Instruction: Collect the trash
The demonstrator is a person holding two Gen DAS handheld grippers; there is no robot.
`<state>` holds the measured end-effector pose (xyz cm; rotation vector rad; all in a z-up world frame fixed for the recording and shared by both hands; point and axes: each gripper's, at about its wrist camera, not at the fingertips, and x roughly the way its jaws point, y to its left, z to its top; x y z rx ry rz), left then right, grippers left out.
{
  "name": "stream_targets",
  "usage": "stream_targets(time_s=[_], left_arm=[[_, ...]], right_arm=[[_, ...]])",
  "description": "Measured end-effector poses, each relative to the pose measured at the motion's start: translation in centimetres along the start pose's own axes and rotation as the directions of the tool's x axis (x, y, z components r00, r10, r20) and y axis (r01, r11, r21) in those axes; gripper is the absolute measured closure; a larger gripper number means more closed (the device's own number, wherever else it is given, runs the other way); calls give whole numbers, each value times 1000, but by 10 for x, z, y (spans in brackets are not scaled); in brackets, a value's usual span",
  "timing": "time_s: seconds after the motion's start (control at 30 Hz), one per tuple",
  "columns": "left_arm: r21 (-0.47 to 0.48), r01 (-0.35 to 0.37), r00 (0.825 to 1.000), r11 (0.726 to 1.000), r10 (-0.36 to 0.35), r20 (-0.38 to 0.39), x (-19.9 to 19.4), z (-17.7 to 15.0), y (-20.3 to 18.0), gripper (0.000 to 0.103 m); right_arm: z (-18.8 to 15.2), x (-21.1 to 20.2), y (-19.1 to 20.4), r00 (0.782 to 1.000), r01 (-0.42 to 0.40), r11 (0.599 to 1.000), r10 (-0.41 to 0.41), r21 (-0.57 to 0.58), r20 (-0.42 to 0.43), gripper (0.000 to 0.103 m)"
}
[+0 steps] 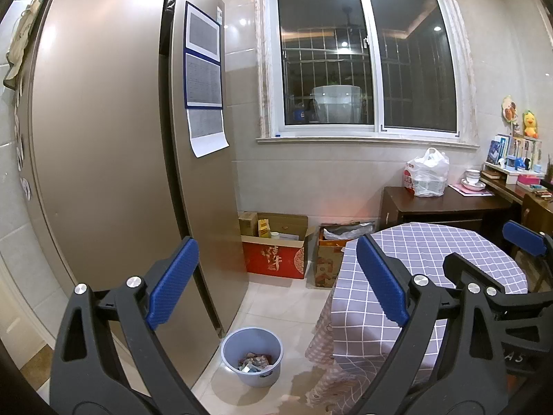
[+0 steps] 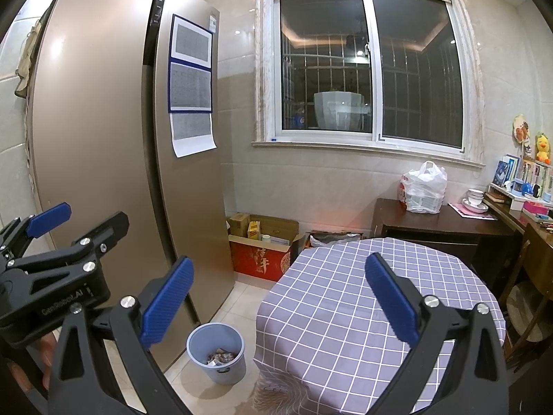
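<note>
Tiled floor (image 1: 276, 304) — bin (image 1: 251, 356) holding trash (image 1: 254, 362), hand-held grippers spread.

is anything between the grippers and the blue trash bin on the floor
Nothing visible blocks it. The blue bin stands on open floor between fridge and table; left gripper and right gripper are open, empty.

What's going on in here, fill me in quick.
A person holds a two-finger gripper in each hand, and both the left gripper and the right gripper are open and empty. They hover above the checked tablecloth. On the floor by the fridge stands a blue bin with some trash in it.
</note>
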<state>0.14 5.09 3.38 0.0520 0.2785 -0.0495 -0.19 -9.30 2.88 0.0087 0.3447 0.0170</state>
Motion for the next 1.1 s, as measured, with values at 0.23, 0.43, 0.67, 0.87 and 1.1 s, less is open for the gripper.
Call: stream_targets(time_s=[0.23,0.43,0.67,0.87,1.1], left_arm=[[-1,-7,1000,1000,7,-10,4,-3,1,12],[1,-14,1000,1000,14,-15,7,-5,0,12],[7,-19,999,1000,19,-28,16,-5,0,12],[21,-24,999,999,24,-46,29,-5,-4,12],[42,-24,996,999,28,-86,46,-9,-15,12]], right_arm=[[-2,6,-2,1000,-8,1000,8,-2,-8,5],[-3,9,0,1000,-8,1000,8,-2,-10,5],[-4,17,-1,1000,-12,1000,12,-2,-16,5],[-9,28,-8,999,-20,1000,21,7,-29,5],[-14,48,-24,998,-30,999,32,25,-56,5]])
